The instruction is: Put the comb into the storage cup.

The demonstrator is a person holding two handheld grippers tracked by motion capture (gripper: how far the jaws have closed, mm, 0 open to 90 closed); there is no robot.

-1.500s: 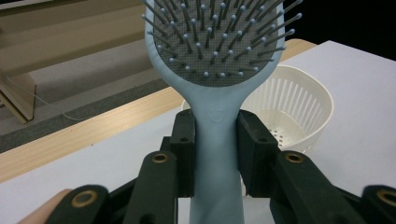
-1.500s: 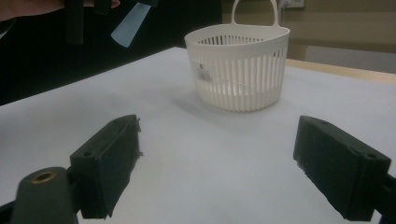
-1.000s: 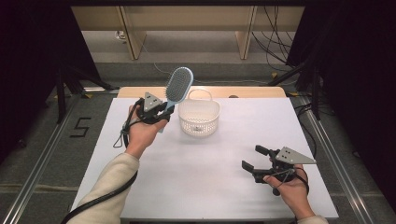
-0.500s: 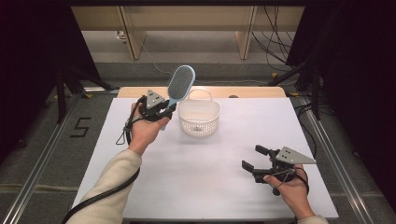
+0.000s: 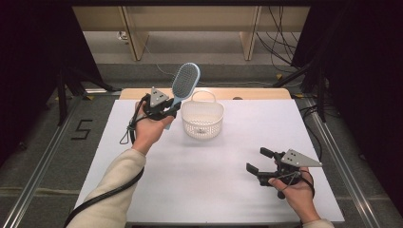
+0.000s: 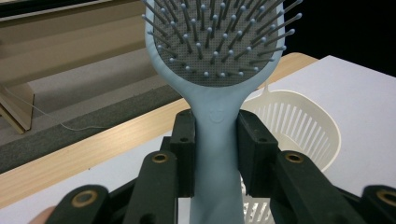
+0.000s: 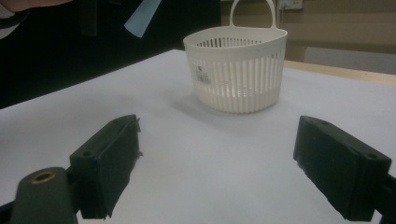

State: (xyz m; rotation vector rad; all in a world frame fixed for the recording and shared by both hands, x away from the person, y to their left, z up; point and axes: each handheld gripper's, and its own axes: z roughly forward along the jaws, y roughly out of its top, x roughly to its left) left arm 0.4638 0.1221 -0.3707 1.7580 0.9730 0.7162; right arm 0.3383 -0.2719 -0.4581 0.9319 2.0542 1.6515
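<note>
A pale blue hairbrush with a grey bristle pad stands nearly upright, its handle clamped in my left gripper just left of the white slatted basket. In the left gripper view both pads press the hairbrush by its handle, bristles facing the camera, with the basket behind and to the right. My right gripper rests low at the table's front right, jaws wide apart and nothing between them. Its own view looks across the table at the basket, with the brush handle's tip at the top left.
The white table top has a wooden strip along its far edge. Metal rails run along both sides of the table, and cables lie on the floor at the back right.
The left hand has carried the brush slightly right, toward the basket. The right gripper has stayed in place.
</note>
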